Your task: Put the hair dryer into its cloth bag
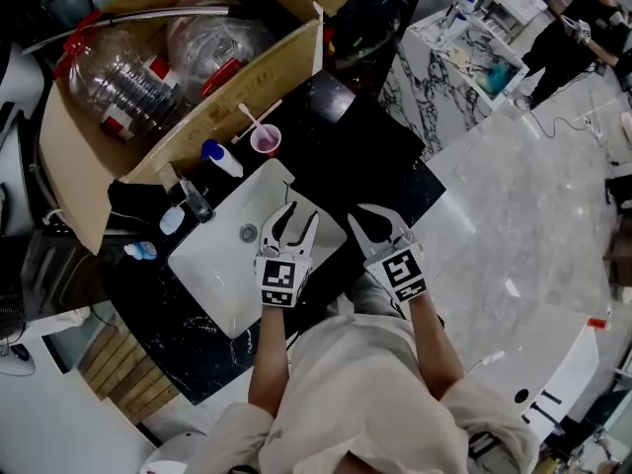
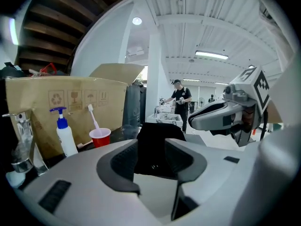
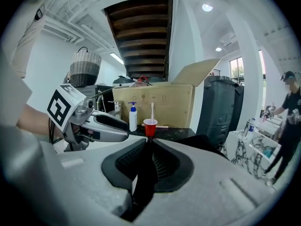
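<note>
My left gripper (image 1: 299,217) and right gripper (image 1: 365,211) are side by side over the front of a black counter, just right of the white sink (image 1: 222,265). In the left gripper view my left gripper (image 2: 151,157) has the black cloth bag (image 2: 157,135) filling the gap between its pads. The bag stands up above the jaws. In the right gripper view my right gripper (image 3: 148,149) is shut on a thin fold of the same bag (image 3: 209,142), which trails off to the right. No hair dryer shows in any view. From the head view the bag is hard to tell from the black counter.
Behind the sink stand a tap (image 1: 196,203), a blue-capped pump bottle (image 1: 222,158) and a red cup with a toothbrush (image 1: 265,140). An open cardboard box (image 1: 197,117) holds plastic bottles. A dark bin (image 3: 221,107) and a marble table (image 1: 444,67) stand to the right, with a person (image 1: 578,28) beyond.
</note>
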Demonstrator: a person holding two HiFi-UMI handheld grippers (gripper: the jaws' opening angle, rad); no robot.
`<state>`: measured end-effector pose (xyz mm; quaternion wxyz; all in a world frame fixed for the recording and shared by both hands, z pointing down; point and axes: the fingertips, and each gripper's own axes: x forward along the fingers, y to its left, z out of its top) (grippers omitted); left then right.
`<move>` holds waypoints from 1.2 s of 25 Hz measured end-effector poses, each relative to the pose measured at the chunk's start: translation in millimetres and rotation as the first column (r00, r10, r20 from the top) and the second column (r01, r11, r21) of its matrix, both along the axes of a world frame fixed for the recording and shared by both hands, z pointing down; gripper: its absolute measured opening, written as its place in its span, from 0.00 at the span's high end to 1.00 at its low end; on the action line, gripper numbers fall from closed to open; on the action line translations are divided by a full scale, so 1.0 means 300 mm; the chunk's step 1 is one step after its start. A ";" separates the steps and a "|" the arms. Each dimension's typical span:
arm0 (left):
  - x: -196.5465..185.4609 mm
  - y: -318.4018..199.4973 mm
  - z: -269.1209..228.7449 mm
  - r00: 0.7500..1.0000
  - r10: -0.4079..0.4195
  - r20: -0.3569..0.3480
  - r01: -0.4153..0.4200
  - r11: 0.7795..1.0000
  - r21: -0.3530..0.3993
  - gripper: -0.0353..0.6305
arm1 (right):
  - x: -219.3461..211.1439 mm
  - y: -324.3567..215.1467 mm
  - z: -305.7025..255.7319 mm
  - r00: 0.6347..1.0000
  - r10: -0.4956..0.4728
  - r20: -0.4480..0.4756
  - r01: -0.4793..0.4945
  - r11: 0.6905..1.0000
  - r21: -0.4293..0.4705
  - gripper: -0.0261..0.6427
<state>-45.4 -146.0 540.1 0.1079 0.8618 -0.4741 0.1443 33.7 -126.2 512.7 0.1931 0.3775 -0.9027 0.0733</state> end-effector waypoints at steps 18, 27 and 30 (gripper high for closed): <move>-0.083 0.045 -0.091 0.997 -0.045 -0.055 0.050 0.994 0.094 0.70 | -0.014 0.023 -0.057 0.998 0.066 0.022 -0.067 0.996 0.064 0.92; -0.115 0.068 -0.103 0.997 -0.031 -0.068 0.038 0.994 0.107 0.70 | -0.052 0.035 -0.066 0.995 0.095 0.027 -0.096 0.993 0.075 0.92; -0.126 0.072 -0.093 0.998 -0.027 -0.063 0.033 0.994 0.100 0.70 | -0.062 0.044 -0.063 0.995 0.099 0.026 -0.101 0.992 0.072 0.92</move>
